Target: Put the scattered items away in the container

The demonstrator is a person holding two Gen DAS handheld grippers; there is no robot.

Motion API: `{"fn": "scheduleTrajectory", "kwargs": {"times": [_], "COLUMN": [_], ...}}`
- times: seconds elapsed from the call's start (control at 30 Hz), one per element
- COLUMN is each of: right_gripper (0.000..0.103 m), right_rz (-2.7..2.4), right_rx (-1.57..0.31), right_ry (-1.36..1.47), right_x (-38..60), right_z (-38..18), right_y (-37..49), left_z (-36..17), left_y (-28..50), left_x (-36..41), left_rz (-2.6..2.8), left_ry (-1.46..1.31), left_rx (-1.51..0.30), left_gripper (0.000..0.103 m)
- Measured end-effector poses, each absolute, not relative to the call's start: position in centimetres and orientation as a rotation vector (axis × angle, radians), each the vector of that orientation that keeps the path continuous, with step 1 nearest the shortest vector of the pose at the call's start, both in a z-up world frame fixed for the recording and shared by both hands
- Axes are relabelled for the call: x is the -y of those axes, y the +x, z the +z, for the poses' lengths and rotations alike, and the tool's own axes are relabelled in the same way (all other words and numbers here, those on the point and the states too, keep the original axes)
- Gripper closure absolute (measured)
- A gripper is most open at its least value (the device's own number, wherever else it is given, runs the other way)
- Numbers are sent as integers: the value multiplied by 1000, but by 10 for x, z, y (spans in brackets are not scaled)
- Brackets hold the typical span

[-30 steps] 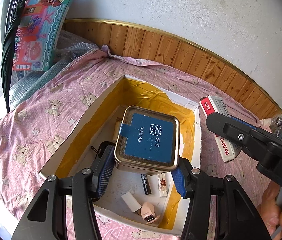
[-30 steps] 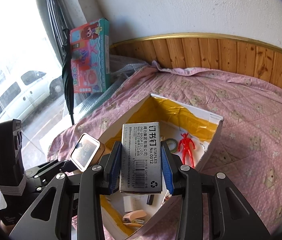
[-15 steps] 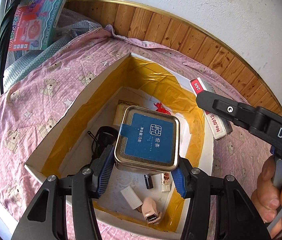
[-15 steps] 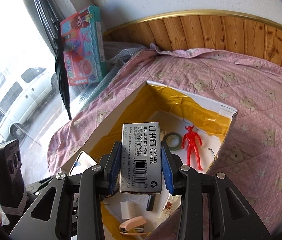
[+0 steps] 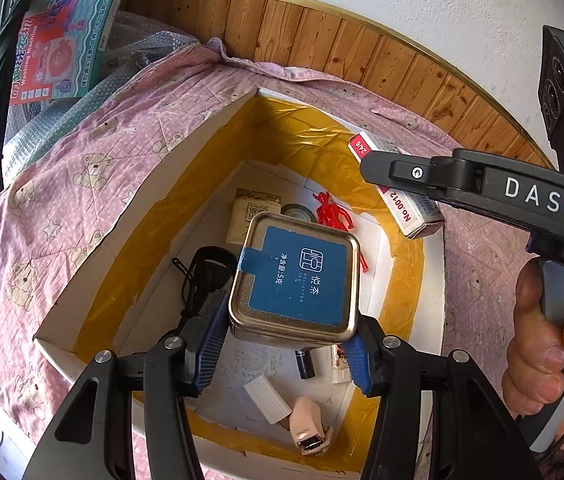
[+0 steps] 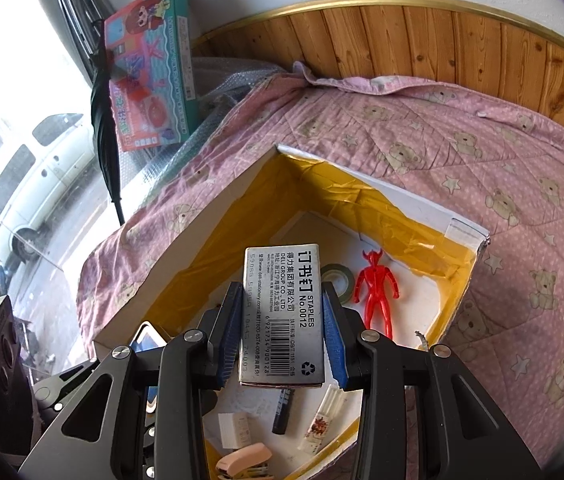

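My left gripper [image 5: 284,350] is shut on a square metal tin with a blue label [image 5: 296,278], held over the open white box lined with yellow tape [image 5: 93,280]. My right gripper [image 6: 282,346] is shut on a grey staples box [image 6: 282,314], also above the white box [image 6: 185,248]. In the left wrist view the staples box [image 5: 396,196] and the right gripper hover over the box's right wall. Inside lie a red figure [image 6: 376,290], a tape roll [image 6: 338,276], a battery [image 6: 284,412], a pink stapler [image 6: 243,460], a white eraser [image 5: 267,398] and a black strap [image 5: 203,274].
A pink bear-print quilt [image 6: 462,168] covers the surface around the box. A toy box [image 6: 149,68] and a dark umbrella [image 6: 105,132] lean at the back left by a window. Wood panelling [image 5: 362,48] runs behind. A person's hand [image 5: 538,340] grips the right tool.
Both grippers have moved forward and come further over the box, so more of its inside shows. Each keeps its hold on its item.
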State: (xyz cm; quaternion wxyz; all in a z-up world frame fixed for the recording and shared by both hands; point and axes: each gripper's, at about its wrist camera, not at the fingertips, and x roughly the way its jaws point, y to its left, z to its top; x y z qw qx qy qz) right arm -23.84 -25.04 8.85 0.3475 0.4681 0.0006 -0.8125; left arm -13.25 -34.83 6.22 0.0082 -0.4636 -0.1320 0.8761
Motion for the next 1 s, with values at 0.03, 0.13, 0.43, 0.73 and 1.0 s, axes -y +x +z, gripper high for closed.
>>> {"fn": "scheduleTrajectory", "kwargs": {"times": [0.03,0.13,0.43,0.73,1.0], "right_gripper": [64,64,59,55,55], "right_rz": [-2106,-2103,-2125,-2138,-2138], "right_rx": [-6,-19,-37,14,-34], "right_ry": [1222,1237,1261,1266,1211], "right_x": [252,254,253,230,223], "right_z": [87,83,71,75,92], "right_y": [-239,-241,-246,-224,-182], "left_z": [62,59,51,47,70], "left_y": [-133,-136,-145,-135,-106], "left_x": [349,351,354,369,363], "left_rz": [2739,2740,2748,2693,2705], "left_ry": [-1450,-1465,-1495,-1534,-1475], "left_rx": [411,415,401,514,500], "left_gripper": [49,49,48,46,46]}}
